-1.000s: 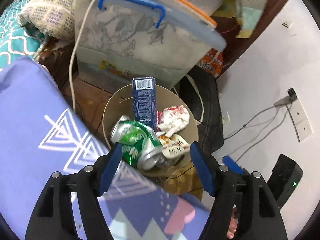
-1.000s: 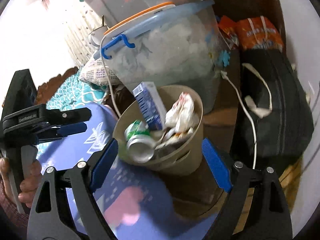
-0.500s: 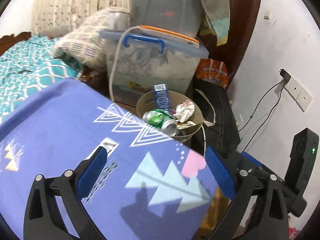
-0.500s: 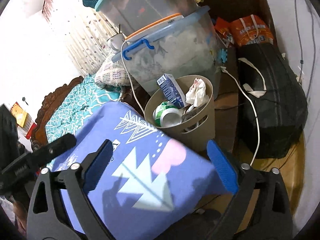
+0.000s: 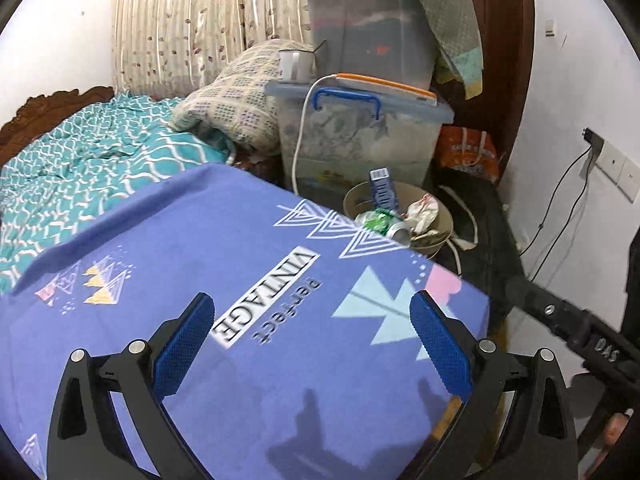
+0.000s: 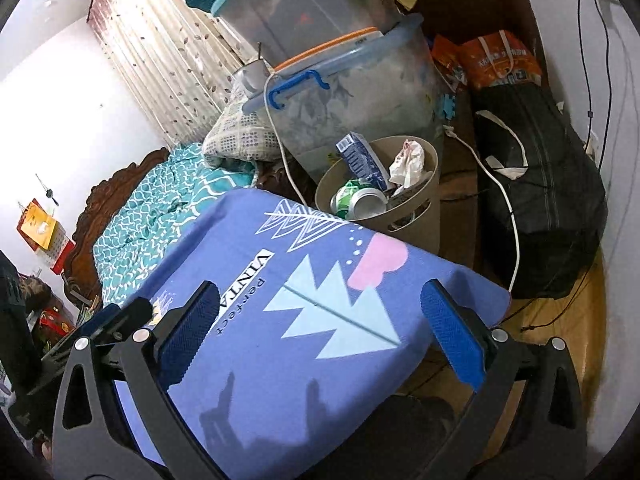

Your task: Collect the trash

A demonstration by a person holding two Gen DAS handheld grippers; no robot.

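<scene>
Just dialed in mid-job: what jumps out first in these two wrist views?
The purple printed cloth fills the foreground under both open, empty grippers. Beyond its far edge stands the beige bin, holding a green can, a blue carton and crumpled paper. Stacked storage boxes rise behind it.

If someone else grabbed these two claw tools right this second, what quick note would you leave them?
Left gripper and right gripper: both open with nothing between the fingers, jaws just opened wider, above the purple cloth.
Trash bin beyond the cloth holds a green can, blue carton and crumpled wrappers.
Done: those pieces are binned.
Left: no more trash shows on the cloth; check elsewhere.
</scene>
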